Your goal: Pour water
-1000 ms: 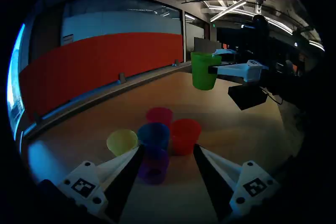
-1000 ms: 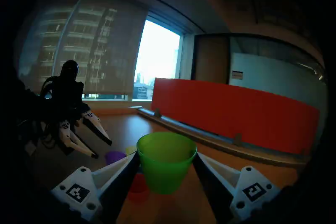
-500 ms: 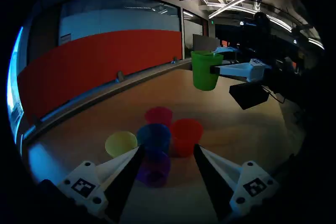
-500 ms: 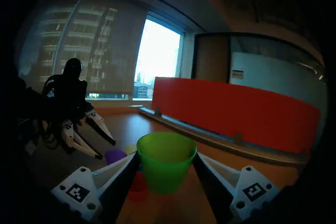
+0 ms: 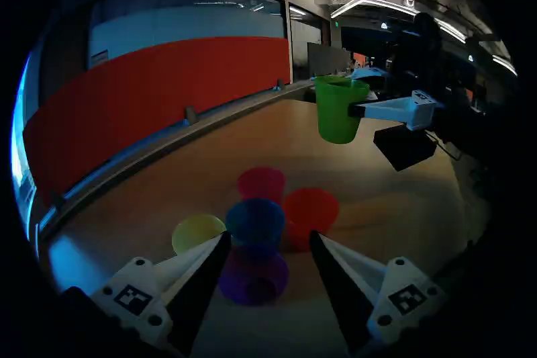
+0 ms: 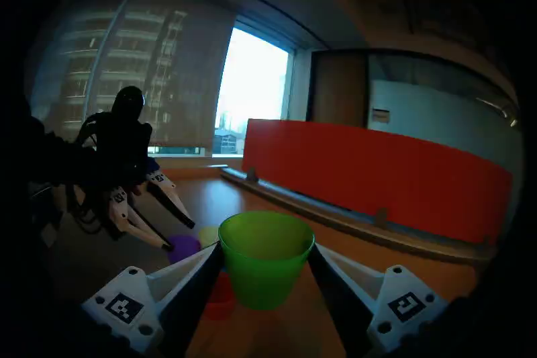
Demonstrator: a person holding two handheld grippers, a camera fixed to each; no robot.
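Note:
My right gripper (image 6: 266, 250) is shut on an upright green cup (image 6: 266, 260), held in the air above the wooden table (image 6: 282, 331). In the left gripper view that green cup (image 5: 340, 108) hangs at the upper right in the right gripper (image 5: 357, 111). My left gripper (image 5: 268, 238) is open, low over a cluster of cups: purple (image 5: 255, 279) nearest between its fingers, then blue (image 5: 255, 220), yellow (image 5: 197, 232), red (image 5: 310, 213) and pink (image 5: 260, 183). The right gripper view shows the left gripper (image 6: 180, 236) with a fingertip at the purple cup (image 6: 184, 248). I cannot tell whether any cup holds water.
A red partition (image 5: 154, 96) and a rail (image 5: 168, 146) run along the table's far edge. A person's dark arm (image 6: 107, 150) holds the left gripper in front of a bright window (image 6: 252, 99). Bare tabletop (image 5: 382, 203) lies right of the cups.
My left gripper has moved in closer to the cup cluster, the purple cup now deeper between its fingers. The green cup stays gripped and upright.

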